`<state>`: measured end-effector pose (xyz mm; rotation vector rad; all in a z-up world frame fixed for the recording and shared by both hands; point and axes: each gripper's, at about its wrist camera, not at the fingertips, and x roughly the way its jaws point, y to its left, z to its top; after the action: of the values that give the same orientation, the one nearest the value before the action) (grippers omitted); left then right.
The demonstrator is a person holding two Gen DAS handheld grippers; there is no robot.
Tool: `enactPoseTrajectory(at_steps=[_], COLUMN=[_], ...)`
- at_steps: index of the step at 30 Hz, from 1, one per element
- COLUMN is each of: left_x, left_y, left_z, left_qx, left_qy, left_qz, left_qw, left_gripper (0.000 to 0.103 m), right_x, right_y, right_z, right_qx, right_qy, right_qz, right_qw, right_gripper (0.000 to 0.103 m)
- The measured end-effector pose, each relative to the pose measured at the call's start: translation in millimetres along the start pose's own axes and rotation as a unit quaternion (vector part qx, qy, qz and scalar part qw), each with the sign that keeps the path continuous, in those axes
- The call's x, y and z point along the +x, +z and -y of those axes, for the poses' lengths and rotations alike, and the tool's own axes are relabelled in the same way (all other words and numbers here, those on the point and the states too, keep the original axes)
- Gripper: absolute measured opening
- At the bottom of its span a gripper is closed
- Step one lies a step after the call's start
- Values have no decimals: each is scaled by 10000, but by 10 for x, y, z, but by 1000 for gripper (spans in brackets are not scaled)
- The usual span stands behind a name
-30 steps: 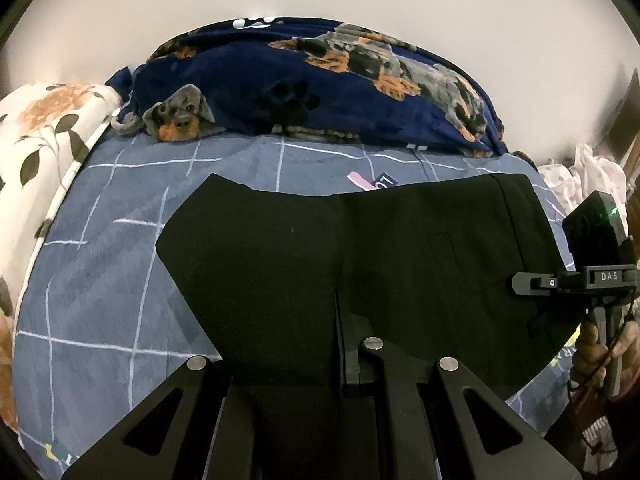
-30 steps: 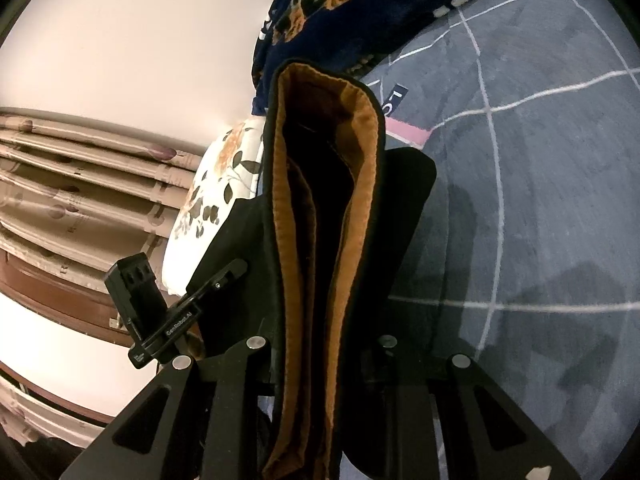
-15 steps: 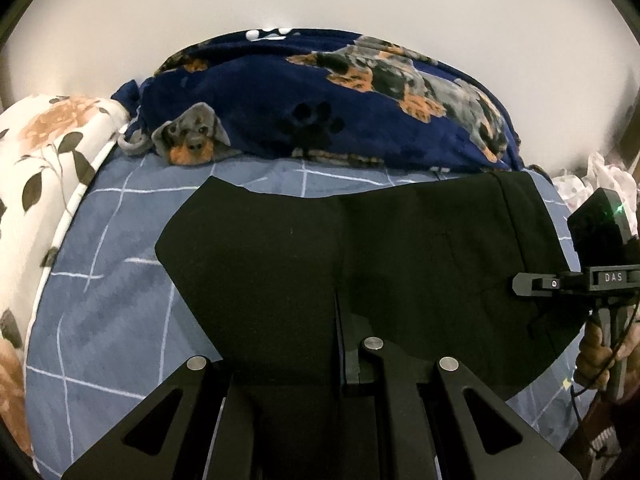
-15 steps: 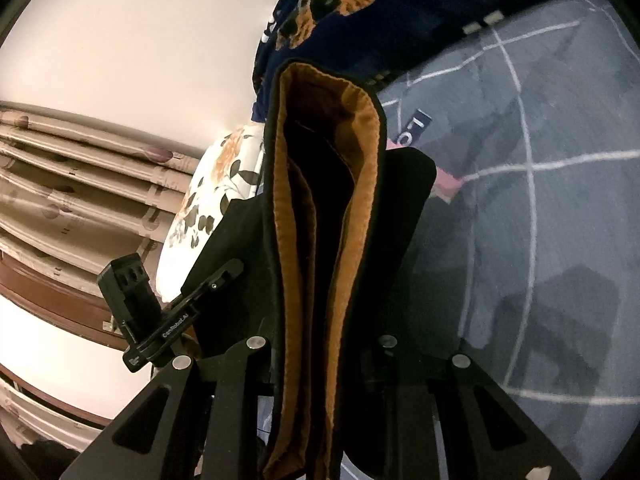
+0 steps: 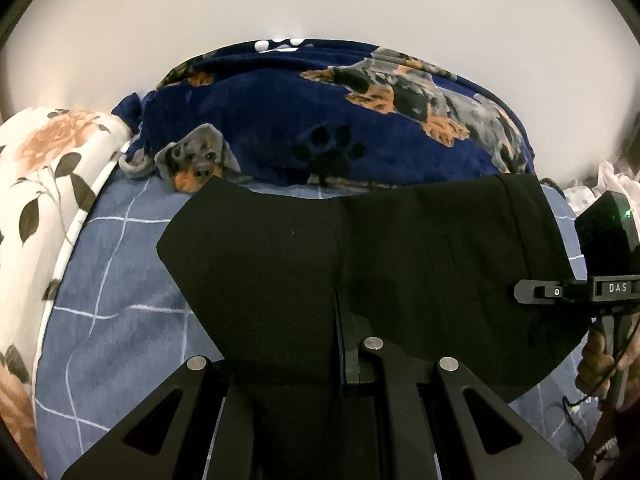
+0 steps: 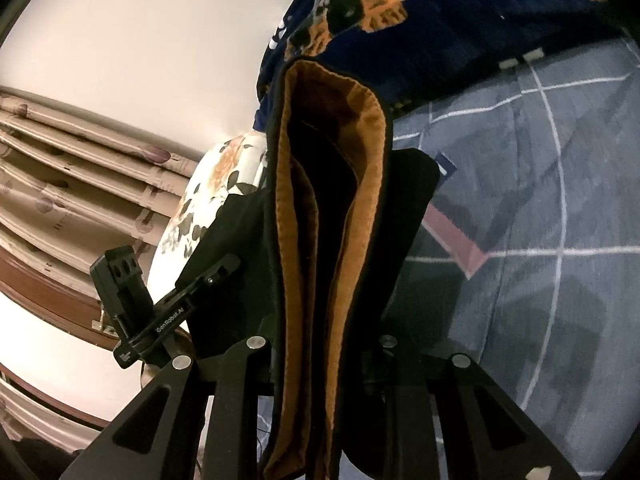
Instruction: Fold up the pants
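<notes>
The black pants [image 5: 280, 264] hang stretched between both grippers above the bed; their far edge reaches the dog-print blanket. My left gripper [image 5: 340, 364] is shut on the near edge of the cloth. The right gripper [image 5: 532, 292], held by a hand, grips the cloth's right side. In the right wrist view the folded waistband with brown lining [image 6: 368, 184] stands up between the fingers of my right gripper [image 6: 320, 360], which is shut on it. The left gripper [image 6: 224, 268] shows at the left, against the black cloth.
A blue sheet with a white grid [image 5: 120, 320] covers the bed. A navy dog-print blanket [image 5: 320, 120] lies bunched along the wall. A white floral quilt [image 5: 40, 184] lies at the left, striped curtains [image 6: 80, 160] beyond it, and white cloth [image 5: 612, 184] at far right.
The pants and my left gripper have moved towards the dog-print blanket, and the pants' far edge now covers more of the sheet. Both grips hold.
</notes>
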<state>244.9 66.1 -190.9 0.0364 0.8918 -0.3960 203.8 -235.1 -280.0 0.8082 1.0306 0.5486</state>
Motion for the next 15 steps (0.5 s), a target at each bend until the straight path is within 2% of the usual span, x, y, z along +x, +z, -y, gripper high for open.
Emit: enactPoseTrajectory(at_steps=[15], left_x=[153], left_y=[186], left_z=[-67], left_qx=[-7], left_qy=[67], left_qz=[63], left_qw=[10000], left_gripper=[10], right_x=[-52], right_y=[-1], right_z=[136], right_qx=[123], right_qy=[48], right_qz=[119], right_qw=[9998], right_gripper=[20])
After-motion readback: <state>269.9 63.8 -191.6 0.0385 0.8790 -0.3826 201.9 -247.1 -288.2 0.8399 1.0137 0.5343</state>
